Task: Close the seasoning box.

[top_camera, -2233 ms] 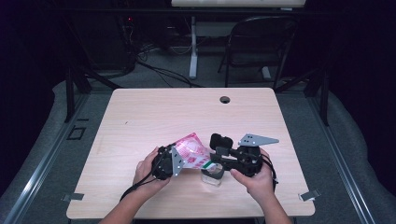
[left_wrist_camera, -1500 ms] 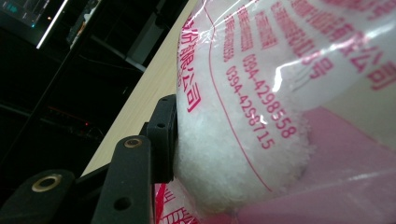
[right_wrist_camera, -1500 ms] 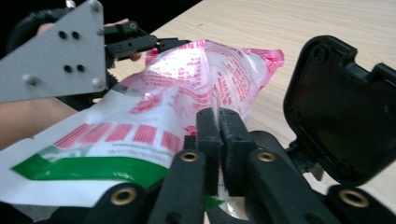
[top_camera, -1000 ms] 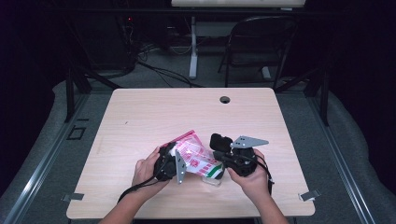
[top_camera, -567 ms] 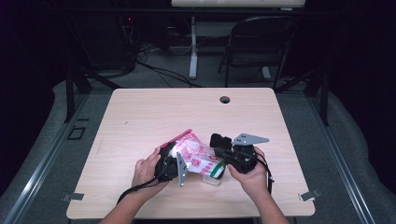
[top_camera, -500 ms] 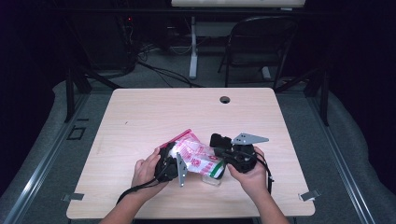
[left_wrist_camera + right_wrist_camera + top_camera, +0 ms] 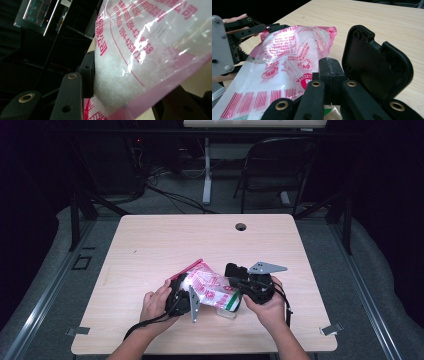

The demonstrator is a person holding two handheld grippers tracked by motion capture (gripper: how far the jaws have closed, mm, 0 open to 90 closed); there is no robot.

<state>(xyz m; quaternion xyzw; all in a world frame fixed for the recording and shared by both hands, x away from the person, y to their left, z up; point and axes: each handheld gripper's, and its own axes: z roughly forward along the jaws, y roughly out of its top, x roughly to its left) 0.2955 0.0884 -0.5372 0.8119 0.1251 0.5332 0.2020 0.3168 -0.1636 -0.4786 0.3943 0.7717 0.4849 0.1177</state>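
1. Your left gripper (image 7: pixel 186 296) pinches the pink end of the clear bag (image 7: pixel 214 289) of white granules; in the left gripper view one black pad (image 7: pixel 87 73) presses flat against the bag (image 7: pixel 140 52).
2. Your right gripper (image 7: pixel 241 289) has its jaws pressed together on the bag's other end, with thin film caught in the seam (image 7: pixel 329 65).
3. The bag hangs between both grippers, just above the near middle of the table (image 7: pixel 165 240).
4. A small clear container (image 7: pixel 229 312) sits under the bag's green-striped end.
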